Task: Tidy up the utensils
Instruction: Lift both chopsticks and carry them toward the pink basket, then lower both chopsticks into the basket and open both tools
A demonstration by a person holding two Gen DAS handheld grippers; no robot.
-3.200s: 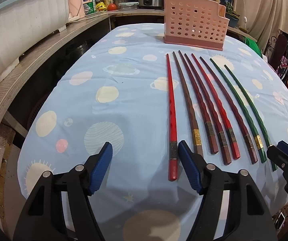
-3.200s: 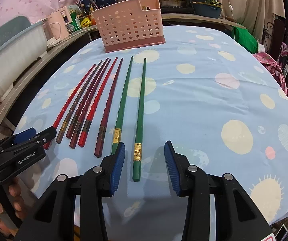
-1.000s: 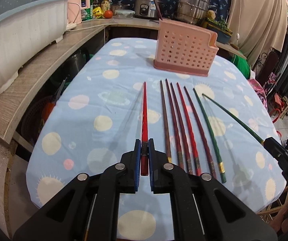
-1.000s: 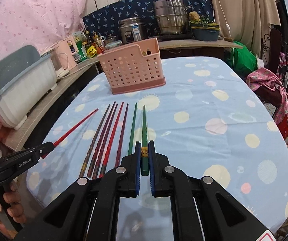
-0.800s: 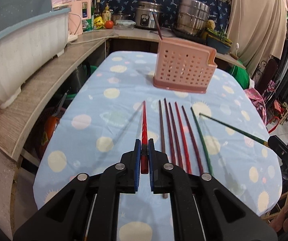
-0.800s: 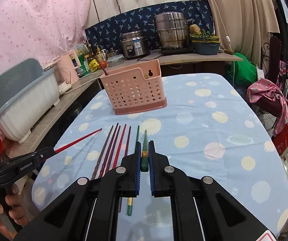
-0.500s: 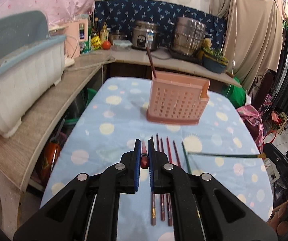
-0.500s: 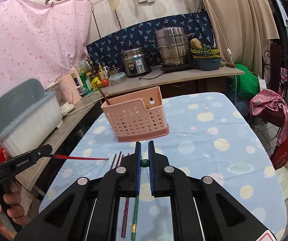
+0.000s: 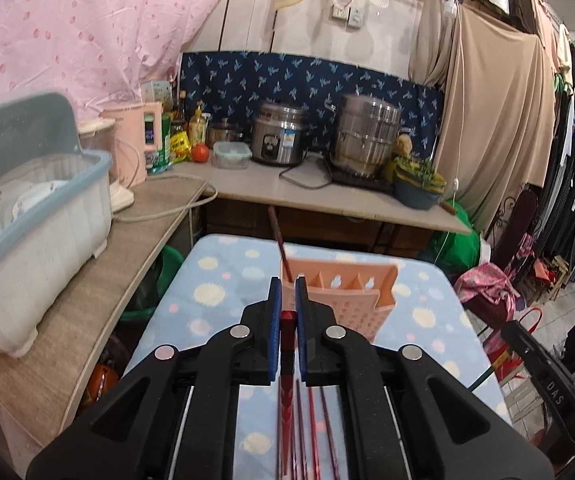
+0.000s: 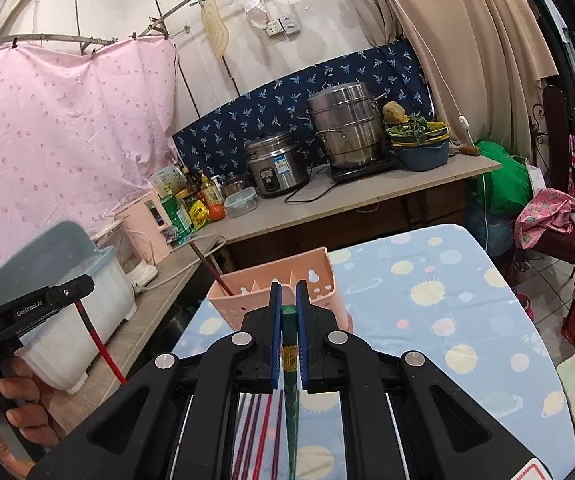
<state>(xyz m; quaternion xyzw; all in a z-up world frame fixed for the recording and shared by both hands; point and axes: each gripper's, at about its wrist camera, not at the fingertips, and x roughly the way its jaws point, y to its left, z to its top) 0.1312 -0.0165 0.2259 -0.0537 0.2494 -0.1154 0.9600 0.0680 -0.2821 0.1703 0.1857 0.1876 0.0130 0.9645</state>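
Pink curtain (image 10: 67, 128): it hangs on the wall at my ten o'clock, dotted all over, in the right wrist view.
Dish tub (image 9: 35, 216): white with a grey-blue rim, on the wooden counter (image 9: 99, 292) at nine o'clock; plates show through its side.
My left hand (image 10: 19, 408): wrapped round the handle of the left tongs, low at eight o'clock in the right wrist view.
Left gripper (image 9: 288, 312): I have it clenched on a red chopstick (image 9: 286, 400); the blue pads press its thick end from both sides and the shaft hangs down below the jaws.
Red chopstick from the other side (image 10: 101, 344): it slants down from the left tongs, its tip off the table.
Loose chopsticks (image 9: 315, 424): dark red ones lie side by side on the tablecloth (image 9: 223, 276) under my left tongs, toward six o'clock.
Pink basket (image 9: 339, 292): the perforated utensil holder stands upright on the blue spotted cloth at twelve o'clock, just beyond my left fingertips; one dark chopstick (image 9: 281, 248) already leans out of its left compartment.
Right gripper (image 10: 288, 312): clenched on a green chopstick (image 10: 290, 420); its end with the gold band sits between the pads and the shaft drops away below.
Basket in the right view (image 10: 319, 280): also at twelve o'clock, straight ahead of the closed jaws.
Back counter: a rice cooker (image 10: 277, 164) and a steel steamer pot (image 10: 345, 124) stand at one o'clock.
Right tongs in the left view (image 9: 543, 376): only the black body shows, at four o'clock.
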